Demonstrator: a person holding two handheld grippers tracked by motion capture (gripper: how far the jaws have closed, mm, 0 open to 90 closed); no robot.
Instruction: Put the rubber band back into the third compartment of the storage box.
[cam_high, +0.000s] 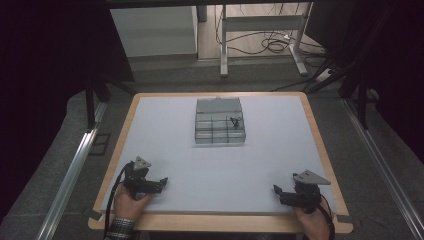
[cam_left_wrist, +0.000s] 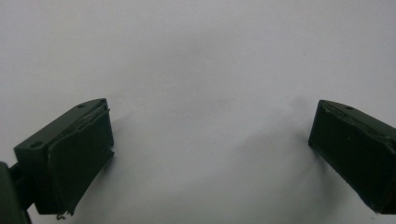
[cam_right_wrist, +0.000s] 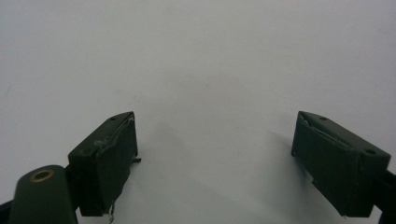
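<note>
- My left claw (cam_high: 162, 182) rests on the worktop (cam_high: 280, 150) well short of the box (cam_high: 219, 121), toward my near left corner, with my left hand (cam_high: 131, 202) gripping it from behind.
- In the left gripper view that claw (cam_left_wrist: 210, 154) has its jaws wide apart, with nothing but bare pale surface between them.
- My right claw (cam_high: 276, 190) sits on the worktop well short of the box too, off to its right and close to my near edge, held by my right hand (cam_high: 312, 220).
- In the right gripper view this claw (cam_right_wrist: 215, 158) also stands spread open, again with plain surface in the gap.
- The box is the nearest thing to either claw, yet both are well apart from it; it lies on the far half of the worktop, roughly midway between the side edges.
- The box is grey and see-through, split into small compartments, with its lid folded back on the side away from me.
- A small dark item (cam_high: 234, 121) lies in a compartment on the box's right side; I cannot tell what it is.
- Each claw points inward, toward the other, with the box beyond the space between them.
- A grey three-cornered plate (cam_high: 142, 162) tops my left claw.
</note>
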